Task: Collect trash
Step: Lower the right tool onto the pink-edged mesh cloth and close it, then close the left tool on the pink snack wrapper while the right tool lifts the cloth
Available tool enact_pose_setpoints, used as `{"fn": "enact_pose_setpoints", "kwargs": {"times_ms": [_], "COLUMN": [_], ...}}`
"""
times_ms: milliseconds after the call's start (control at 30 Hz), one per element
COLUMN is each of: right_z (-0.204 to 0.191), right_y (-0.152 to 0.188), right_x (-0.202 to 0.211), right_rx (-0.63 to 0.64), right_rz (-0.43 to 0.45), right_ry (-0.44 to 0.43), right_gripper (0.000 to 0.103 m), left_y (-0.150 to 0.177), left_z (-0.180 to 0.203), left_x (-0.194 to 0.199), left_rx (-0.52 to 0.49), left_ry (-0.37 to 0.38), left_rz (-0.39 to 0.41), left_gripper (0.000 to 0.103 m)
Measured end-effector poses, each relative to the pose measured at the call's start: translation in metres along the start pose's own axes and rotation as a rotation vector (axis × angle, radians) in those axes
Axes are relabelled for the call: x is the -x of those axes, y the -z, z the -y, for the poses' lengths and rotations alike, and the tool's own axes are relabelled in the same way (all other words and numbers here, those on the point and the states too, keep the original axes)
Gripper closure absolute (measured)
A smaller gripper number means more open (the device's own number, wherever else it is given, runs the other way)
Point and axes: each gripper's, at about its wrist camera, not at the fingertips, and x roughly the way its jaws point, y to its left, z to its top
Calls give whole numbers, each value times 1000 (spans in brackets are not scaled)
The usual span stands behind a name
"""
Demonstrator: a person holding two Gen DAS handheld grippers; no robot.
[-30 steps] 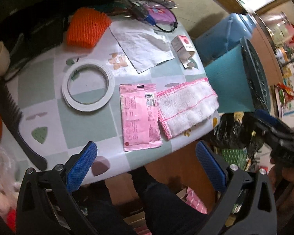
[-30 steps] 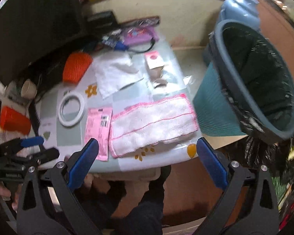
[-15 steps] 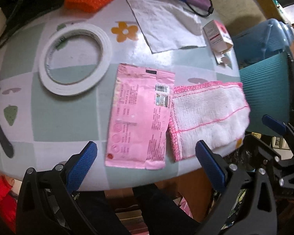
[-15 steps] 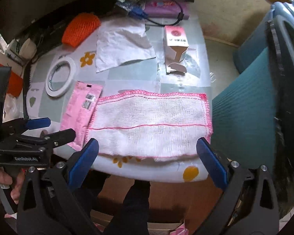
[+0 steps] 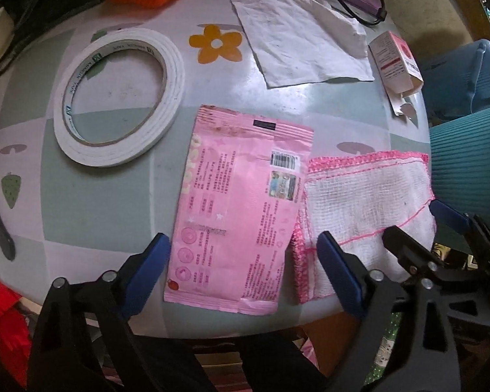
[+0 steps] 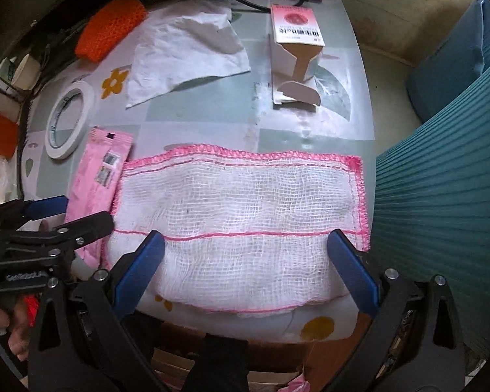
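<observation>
On the pastel checked tablecloth [image 5: 91, 202] lie a tape roll [image 5: 114, 94], a white paper sheet [image 5: 297, 42], a small open carton [image 6: 295, 42] and an orange mesh [image 6: 111, 26]; a teal ribbed bin [image 6: 441, 215] stands beside the table. My left gripper [image 5: 241, 261] is closing, still clear, astride the pink wrapper [image 5: 238, 209]. My right gripper [image 6: 245, 258] spreads wide over the white cloth [image 6: 241, 202], holding nothing. Both have dropped much closer since a second ago

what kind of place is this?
Probably a lived-in home: small table with a flower-print cover, cluttered with a tape roll, dishcloth and pink wrapper, teal bin alongside.
</observation>
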Motion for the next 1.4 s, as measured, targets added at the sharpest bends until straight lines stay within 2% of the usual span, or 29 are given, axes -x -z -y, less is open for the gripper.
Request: {"fn": "enact_pose_setpoints", "kwargs": {"times_ms": [200, 433, 500, 633, 700, 800, 900, 967, 1033, 1100, 1167, 1400], "right_z": [-3, -12, -13, -17, -18, -15, -13, -10, -3, 1, 4, 3], "right_y": [4, 7, 7, 10, 9, 8, 8, 6, 3, 3, 4, 14], "right_x": [-17, -23, -23, -27, -27, -24, -22, -17, -15, -15, -16, -3], "right_rx": [26, 23, 23, 19, 16, 4, -14, -20, -29, -40, -44, -44], "right_rz": [-18, 16, 19, 16, 15, 25, 42, 56, 58, 58, 63, 100], "right_ry": [46, 80, 80, 78, 77, 76, 72, 68, 59, 44, 35, 9], "right_gripper": [4, 4, 4, 4, 5, 13, 28, 54, 75, 80, 83, 85], "left_y": [2, 0, 0, -4, -3, -4, 1, 7, 8, 10, 14, 16], "left_z": [0, 10, 18, 21, 28, 22, 18, 10, 6, -2, -5, -12], "left_x": [6, 1, -1, 1, 6, 8, 14, 14, 16, 19, 21, 22], "left_rx": [-5, -56, -88, -89, -85, -64, -56, -54, -47, -32, -20, -27], "left_ry": [-38, -95, -114, -112, -121, -133, -130, -127, -126, -119, -107, -82], "left_rz": [-5, -29, -40, -42, -38, -26, -20, -14, -3, 8, 13, 23], "left_gripper": [32, 32, 29, 29, 33, 42, 46, 48, 51, 61, 66, 74]}}
